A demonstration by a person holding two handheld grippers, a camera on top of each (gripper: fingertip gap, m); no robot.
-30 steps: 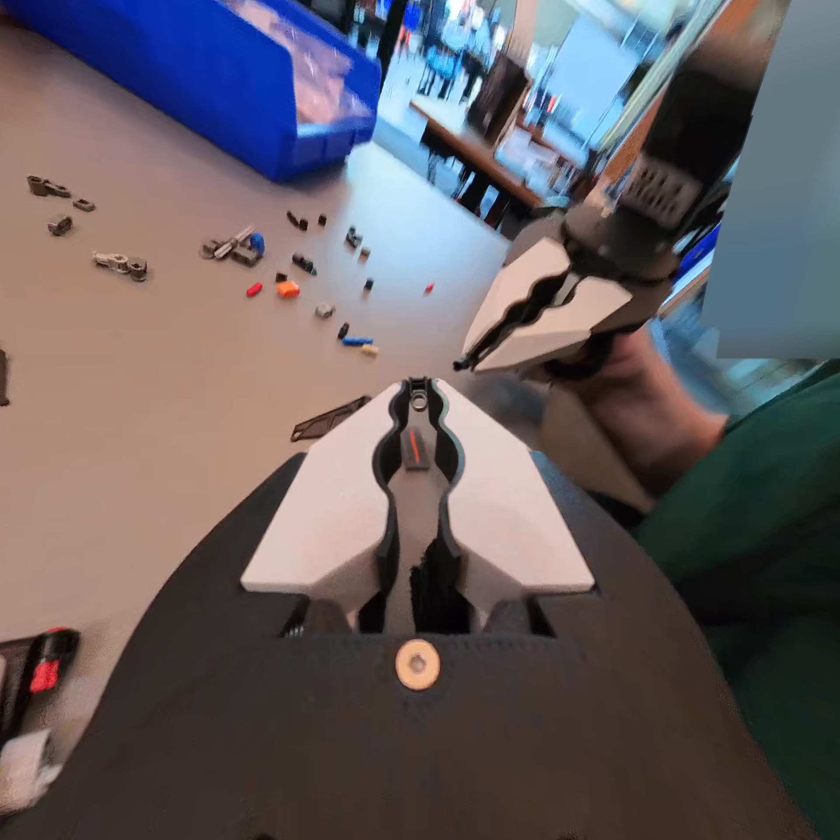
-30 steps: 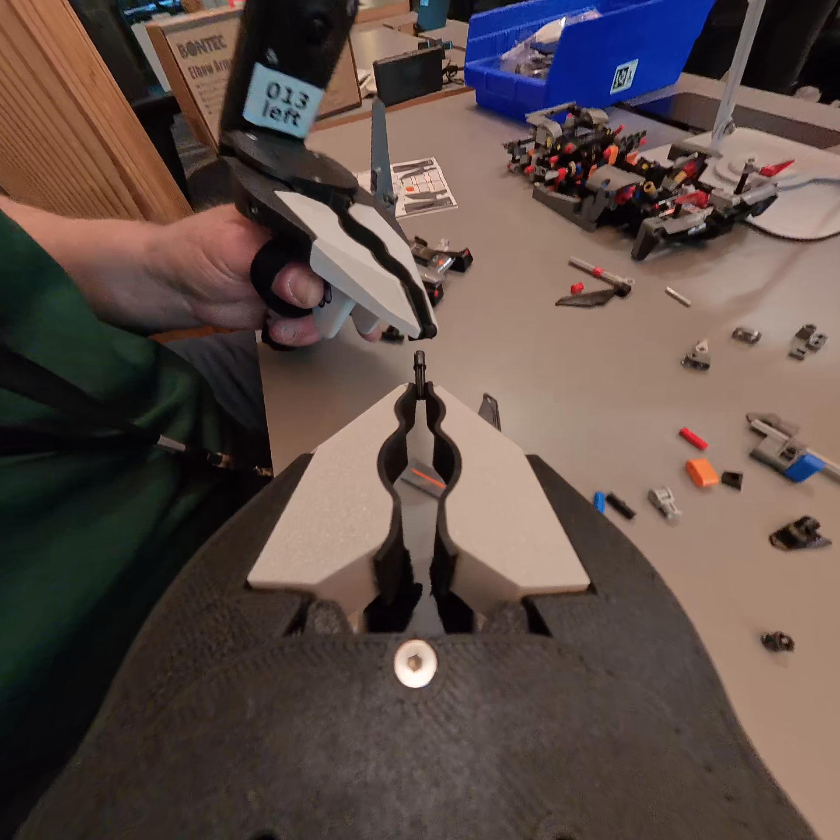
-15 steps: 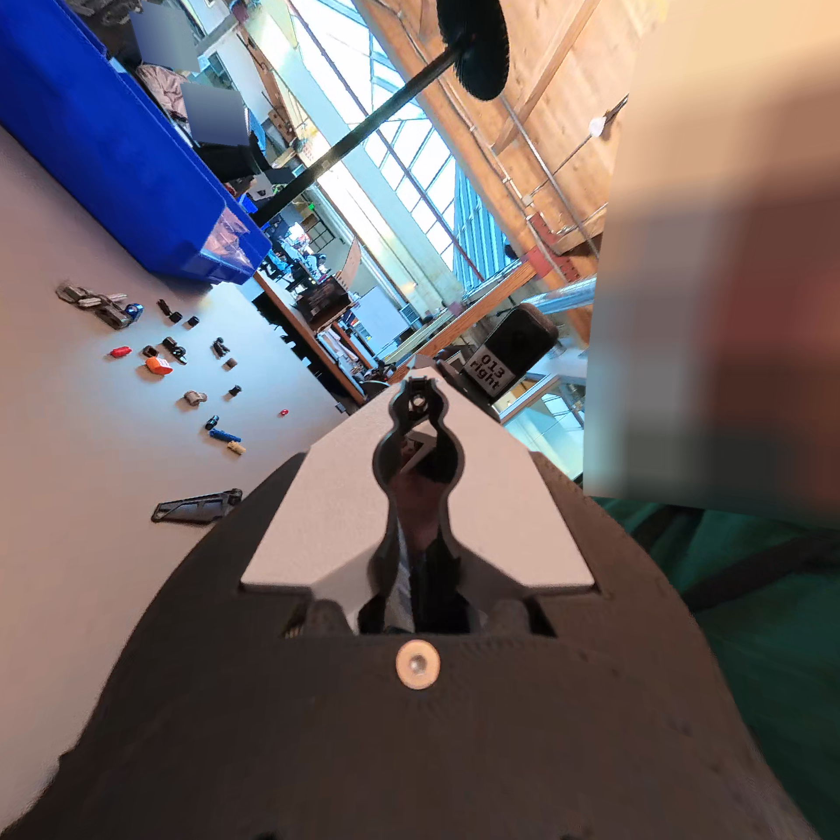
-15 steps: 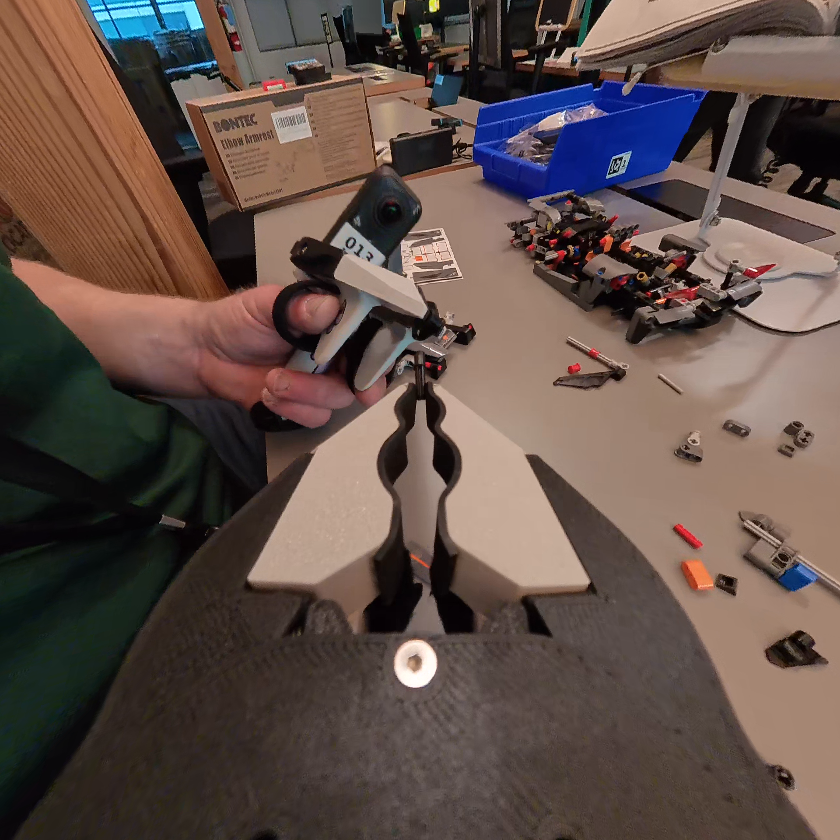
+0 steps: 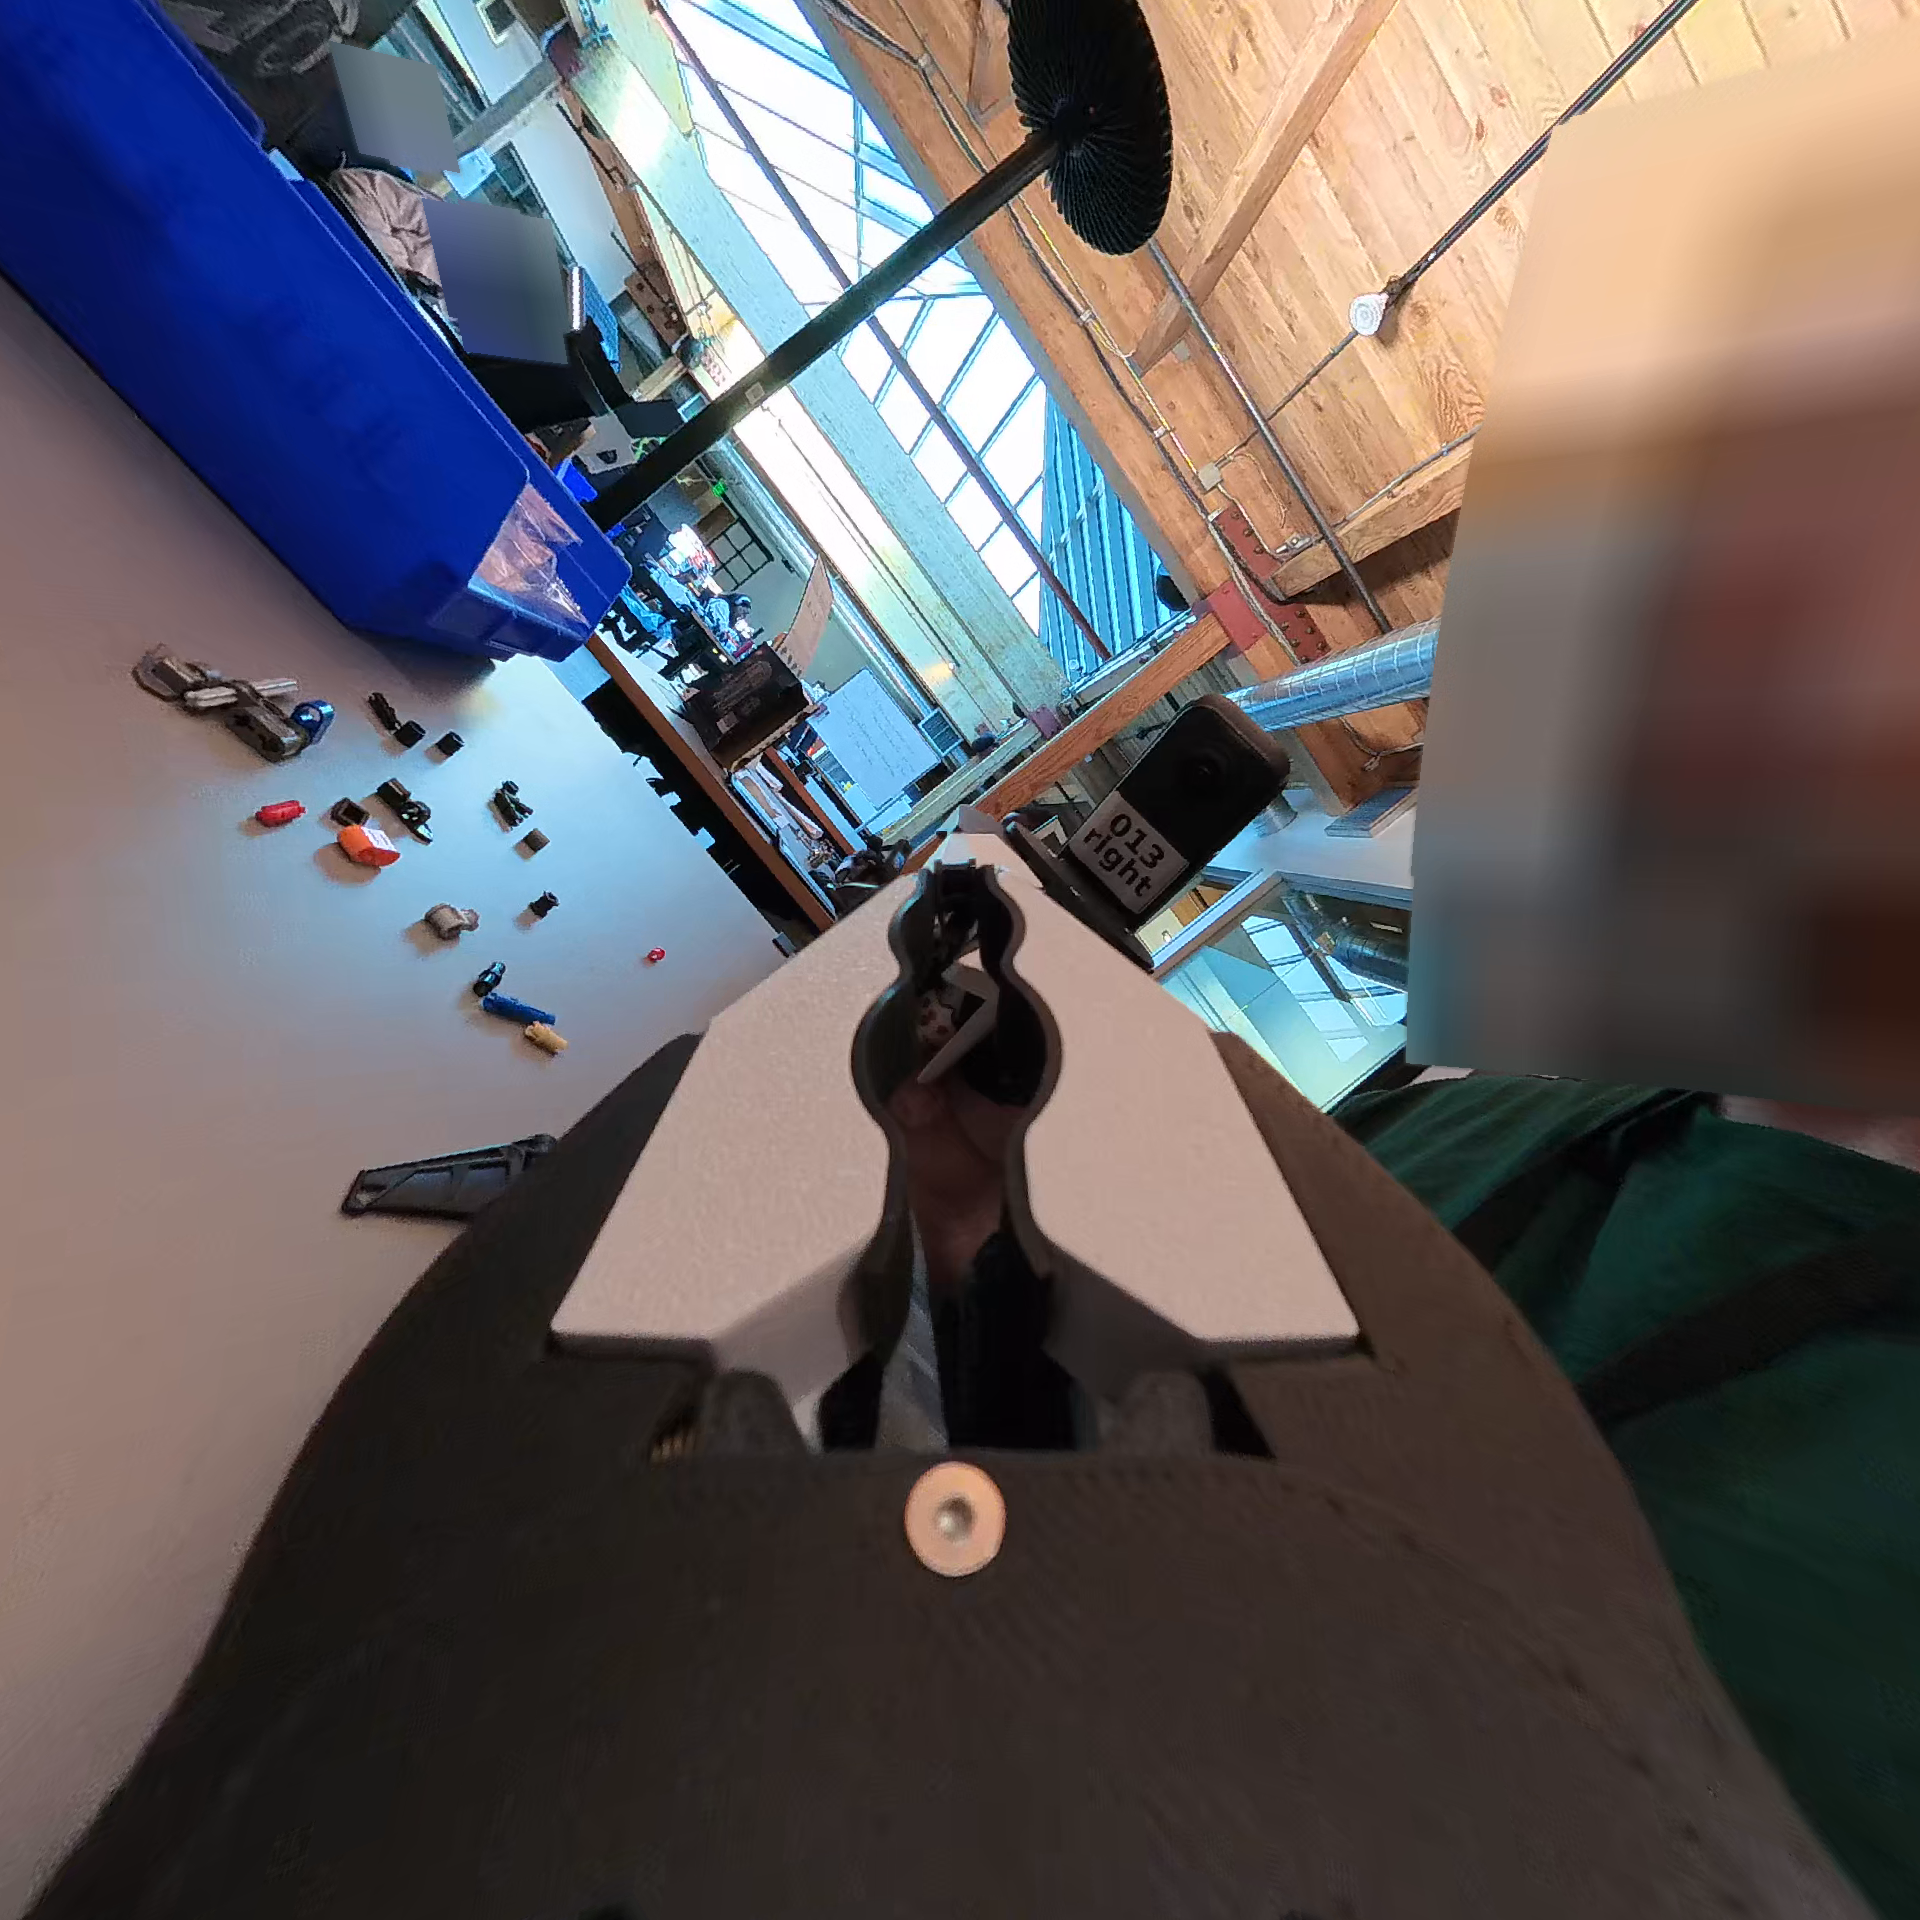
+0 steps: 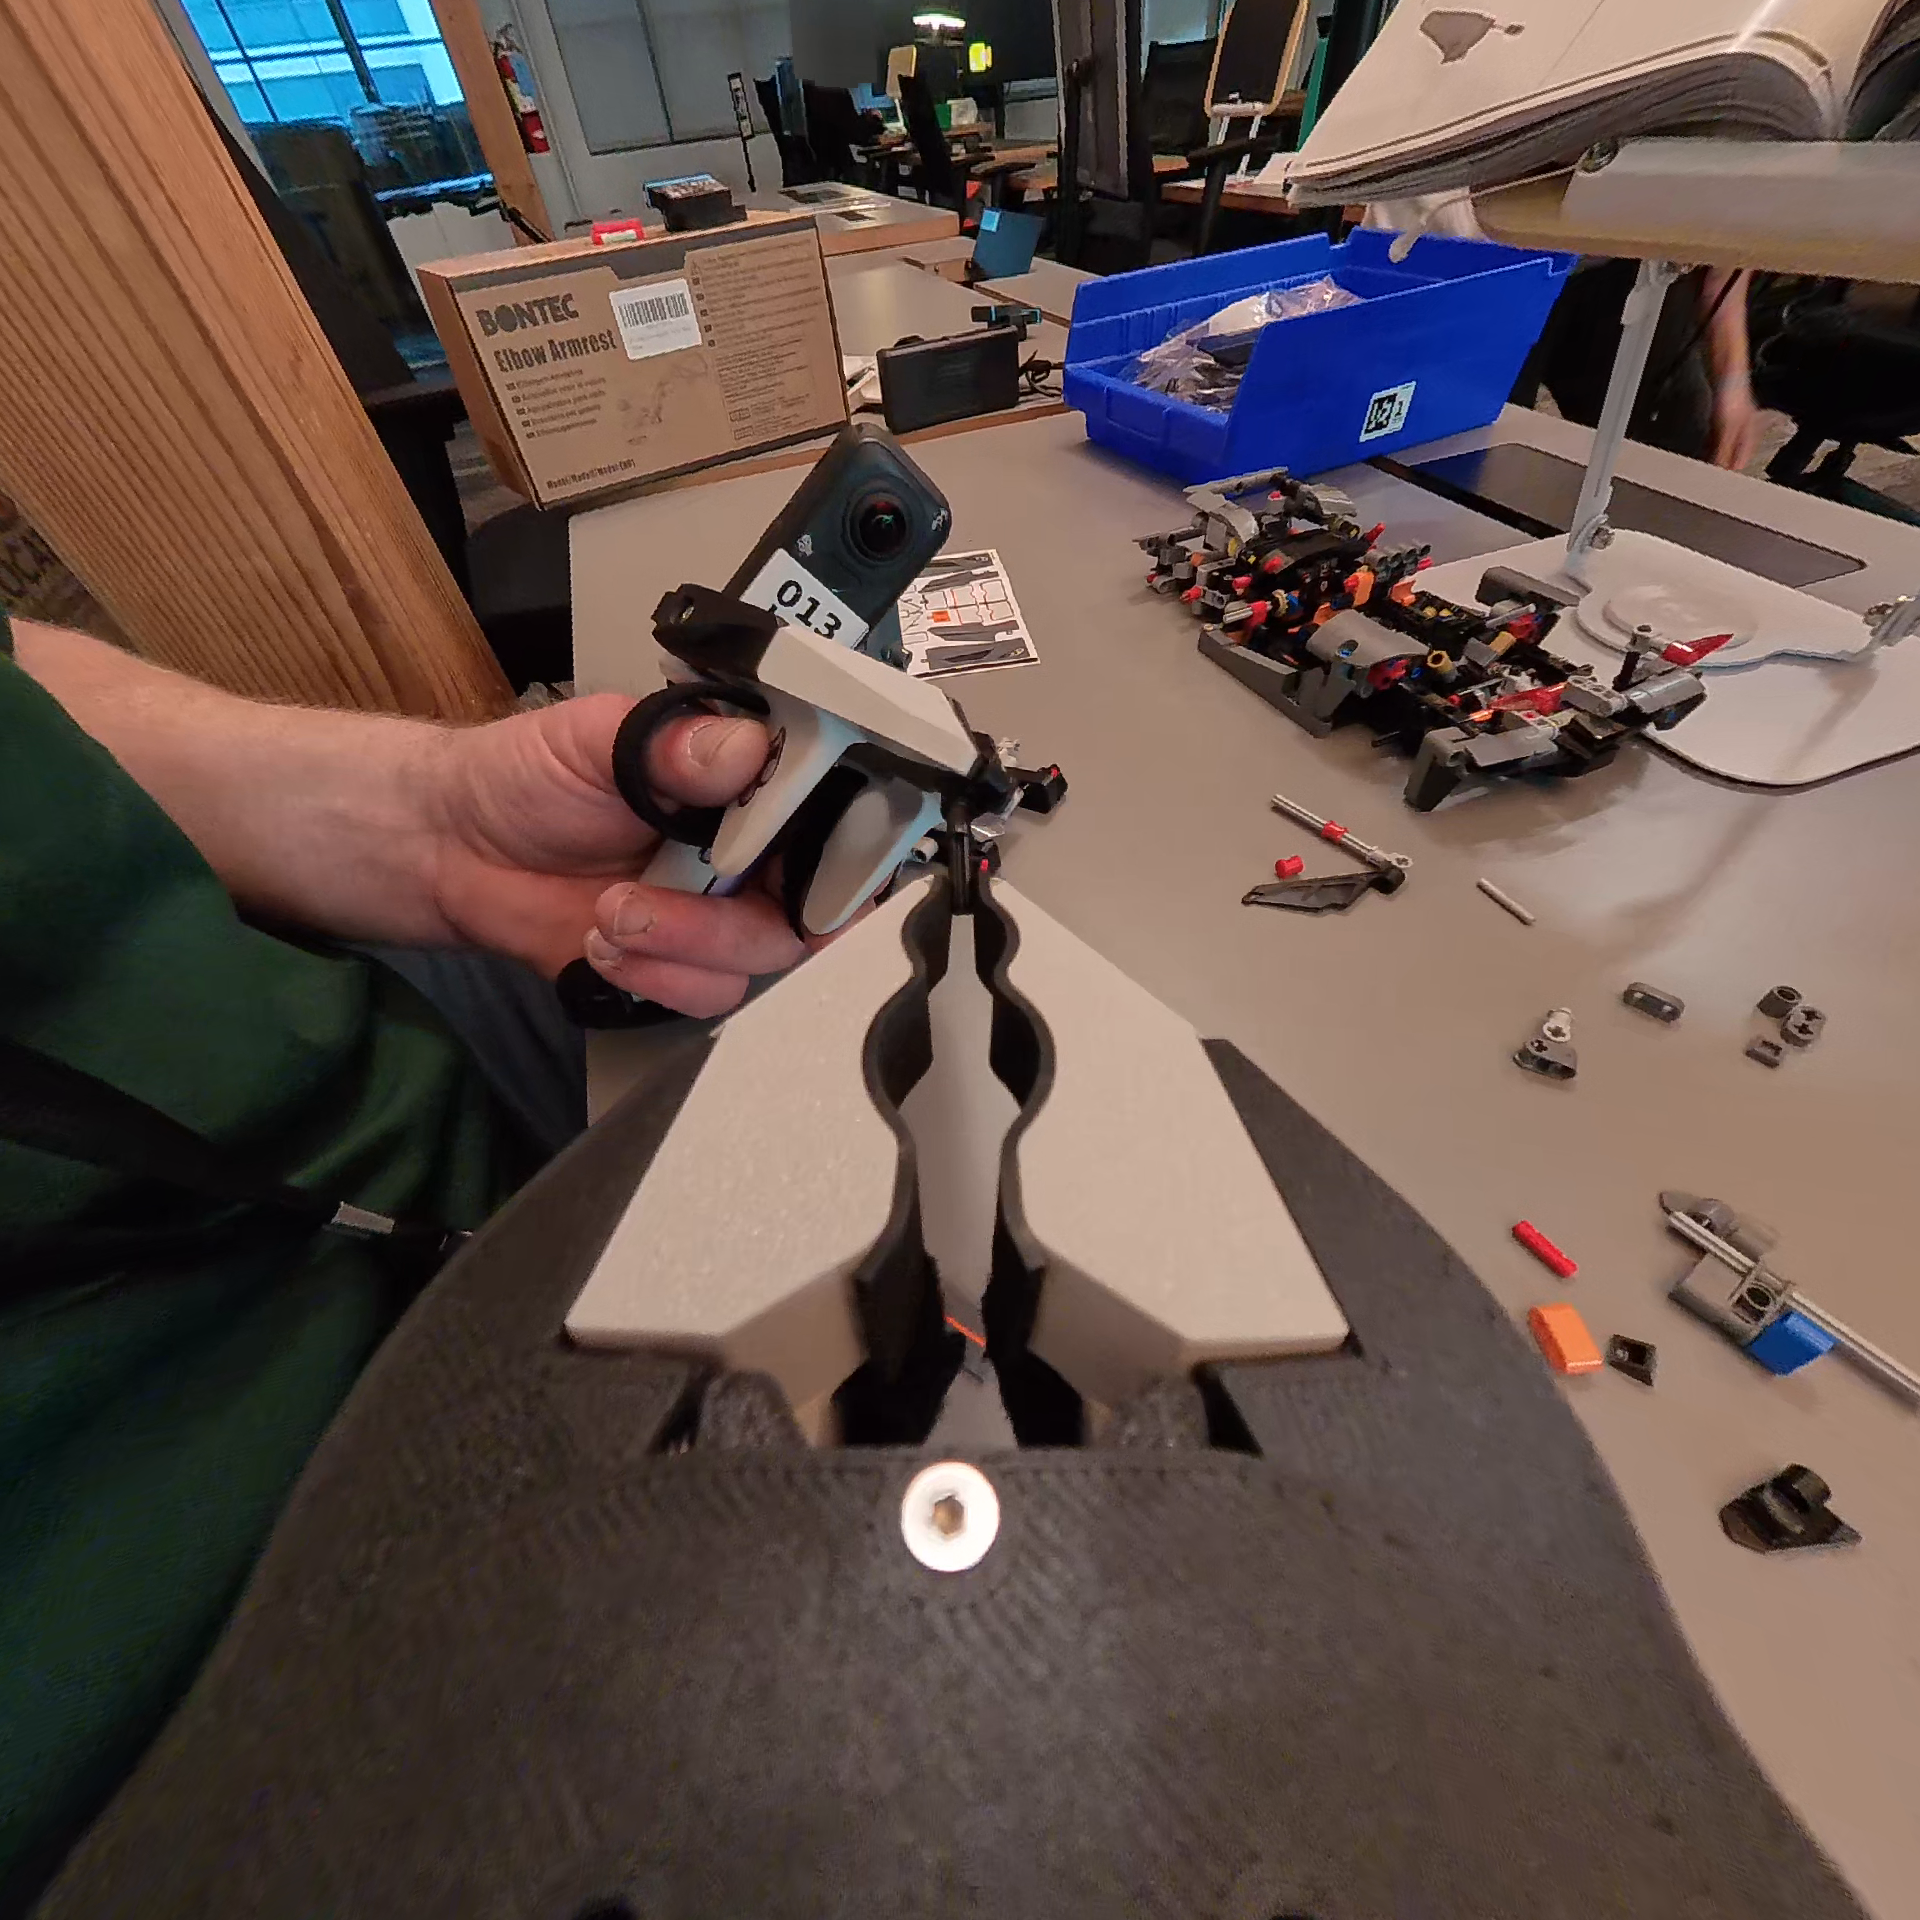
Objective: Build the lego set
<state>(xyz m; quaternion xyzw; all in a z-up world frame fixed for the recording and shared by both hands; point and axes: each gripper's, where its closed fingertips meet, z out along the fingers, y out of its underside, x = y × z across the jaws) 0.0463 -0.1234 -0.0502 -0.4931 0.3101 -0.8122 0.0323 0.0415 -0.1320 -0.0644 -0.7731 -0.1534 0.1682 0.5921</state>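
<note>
Several things carry writing: a brown cardboard box (image 6: 665, 353) at the far edge of the table (image 6: 1195, 997) has printed text and a white barcode sticker, the blue bin (image 6: 1299, 364) has a small square black-and-white marker on its front, and each gripper has a white tag under its camera. A printed sheet with pictures of parts (image 6: 966, 623) lies flat behind the left gripper (image 6: 971, 790). The right gripper (image 6: 961, 899) is clenched on a thin black pin (image 6: 958, 868) that stands up from its tips; the pin meets the tips of the left gripper, which a hand (image 6: 582, 821) holds in the air over the near left corner of the table. The left gripper is also pressed together at the tips, and something small and dark sits there, but it is too small to tell what piece it is. The half-built lego model (image 6: 1423, 665), dark grey with red and orange bits, stands well apart on the far right, beside a white stand base (image 6: 1766, 665). Loose pieces lie scattered on the right, among them an orange brick (image 6: 1564, 1338) and a grey and blue assembly (image 6: 1766, 1309) that is cut off by the picture edge. The middle of the table is free. In the left wrist view the tips hide most of the right gripper (image 5: 961, 883), and a green sleeve (image 5: 1662, 1351) fills the right side.
</note>
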